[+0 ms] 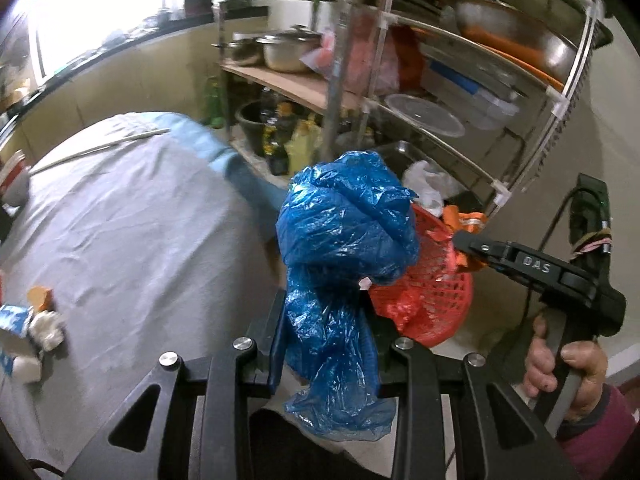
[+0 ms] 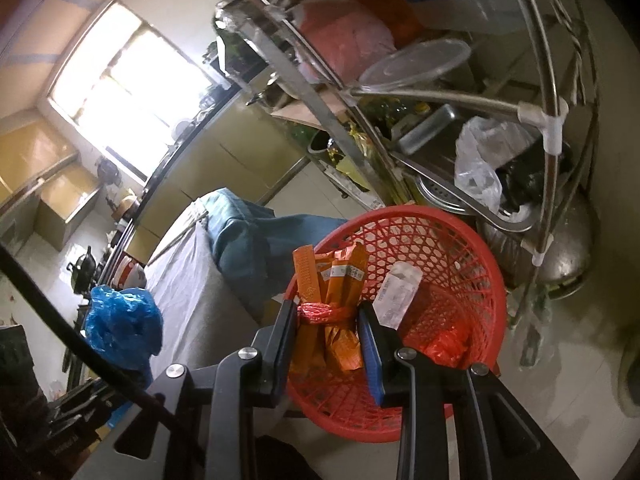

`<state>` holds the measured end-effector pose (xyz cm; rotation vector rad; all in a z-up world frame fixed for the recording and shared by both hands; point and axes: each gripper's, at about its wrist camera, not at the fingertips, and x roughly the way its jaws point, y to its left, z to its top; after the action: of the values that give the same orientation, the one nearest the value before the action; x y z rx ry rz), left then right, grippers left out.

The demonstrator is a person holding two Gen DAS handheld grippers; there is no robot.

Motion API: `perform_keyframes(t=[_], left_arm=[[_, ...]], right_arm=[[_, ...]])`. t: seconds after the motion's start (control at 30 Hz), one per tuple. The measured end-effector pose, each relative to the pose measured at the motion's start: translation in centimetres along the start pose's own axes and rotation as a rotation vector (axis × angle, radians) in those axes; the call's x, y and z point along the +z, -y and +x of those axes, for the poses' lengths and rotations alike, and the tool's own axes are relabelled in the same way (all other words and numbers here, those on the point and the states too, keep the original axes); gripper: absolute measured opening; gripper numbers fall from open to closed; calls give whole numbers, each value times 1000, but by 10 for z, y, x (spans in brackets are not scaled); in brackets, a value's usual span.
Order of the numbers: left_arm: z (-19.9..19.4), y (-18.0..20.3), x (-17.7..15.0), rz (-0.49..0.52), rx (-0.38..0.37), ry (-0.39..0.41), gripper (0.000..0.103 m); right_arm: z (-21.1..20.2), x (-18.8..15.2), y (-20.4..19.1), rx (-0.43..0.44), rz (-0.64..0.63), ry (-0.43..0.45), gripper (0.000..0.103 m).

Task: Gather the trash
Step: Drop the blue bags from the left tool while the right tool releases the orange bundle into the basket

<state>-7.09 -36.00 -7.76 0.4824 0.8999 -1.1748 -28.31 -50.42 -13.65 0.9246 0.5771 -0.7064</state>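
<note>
In the left wrist view, the left gripper [image 1: 326, 344] has its jaws closed on a crumpled blue plastic bag [image 1: 344, 236], which bulges upward beyond the fingertips while a loose tail hangs below them. Beyond and to the right of the bag sits the red basket [image 1: 436, 304] on the floor, at the foot of a metal shelf rack [image 1: 440, 80]; the bag covers the basket's near-left rim in this view, so the basket lies ahead and slightly right of the jaws. To the left spreads the bench under a grey cloth [image 1: 132, 232], with a few scraps of litter [image 1: 28, 332] at its left edge. The right gripper [image 1: 464, 246] enters from the right, held by a hand [image 1: 560, 372], its tip over the basket. In the right wrist view, the right gripper [image 2: 328, 320] has its jaws clamped on a bundle of orange wrappers [image 2: 336, 300] tied with red string, its long axis running along the fingers, straight over the basket's mouth [image 2: 460, 240]. A white wrapper [image 2: 400, 292] already lies inside. The blue bag [image 2: 120, 324] shows at far left, beside the bench's corner. The right hand looks nearer to a drop; the left bag probably needs to travel further right.
</note>
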Motion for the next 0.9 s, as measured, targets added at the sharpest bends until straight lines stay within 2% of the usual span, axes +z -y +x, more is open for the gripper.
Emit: perform_keyframes(t=[0.2, 0.4, 0.43, 0.47, 0.5, 0.73, 0.9], left_arm=[[26, 23, 12, 63, -73, -38, 34], [53, 35, 20, 64, -121, -110, 39], [56, 36, 21, 62, -126, -110, 40], [59, 36, 22, 59, -136, -110, 41], [60, 36, 23, 58, -138, -112, 46], [55, 20, 17, 11, -137, -110, 48], [36, -6, 2, -38, -104, -105, 49]], right_arm=[[8, 6, 12, 37, 48, -15, 33], [12, 11, 24, 49, 124, -23, 36], [13, 11, 25, 49, 132, -28, 43], [13, 11, 27, 45, 143, -30, 62], [11, 11, 29, 48, 157, -19, 65], [-5, 11, 26, 50, 145, 39, 65], [-3, 9, 11, 62, 113, 29, 65]])
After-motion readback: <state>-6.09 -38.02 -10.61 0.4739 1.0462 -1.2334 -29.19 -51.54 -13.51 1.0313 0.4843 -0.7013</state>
